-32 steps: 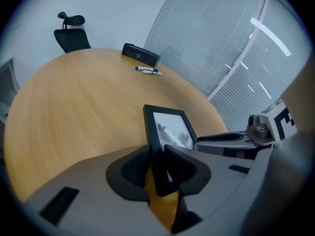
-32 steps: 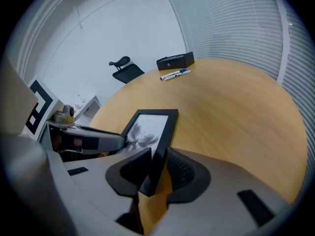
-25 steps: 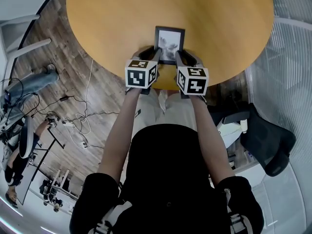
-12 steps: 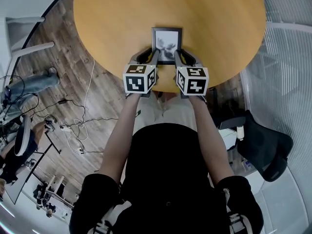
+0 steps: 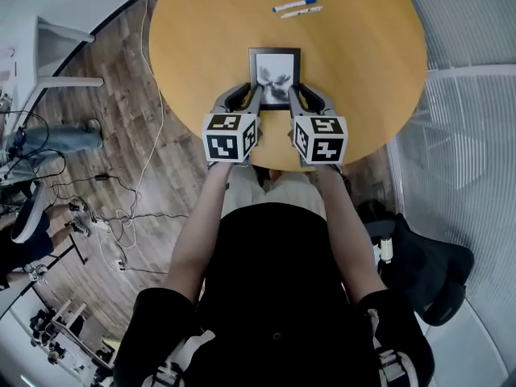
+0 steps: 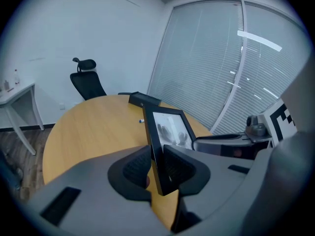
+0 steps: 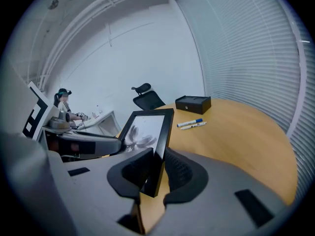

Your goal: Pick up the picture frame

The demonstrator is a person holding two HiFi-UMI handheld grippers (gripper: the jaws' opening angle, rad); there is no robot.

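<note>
The picture frame (image 5: 275, 77), black with a grey floral print, is held off the round wooden table (image 5: 363, 55) between both grippers. My left gripper (image 5: 256, 97) is shut on its left edge near the bottom corner, and my right gripper (image 5: 292, 97) is shut on its right edge. In the left gripper view the frame (image 6: 170, 128) stands edge-on between the left gripper's (image 6: 156, 167) pads. The right gripper view shows the frame (image 7: 146, 128) clamped the same way in the right gripper (image 7: 158, 172), its print facing up.
Two pens (image 5: 297, 7) lie on the far part of the table, with a black box (image 7: 193, 103) beyond them. A black office chair (image 5: 435, 272) stands at the right. Cables (image 5: 121, 200) run across the wooden floor at the left, near a white desk (image 5: 56, 55).
Both grippers have risen together with the frame clamped between them. The table now looks smaller and farther below, and the pens have come into the head view.
</note>
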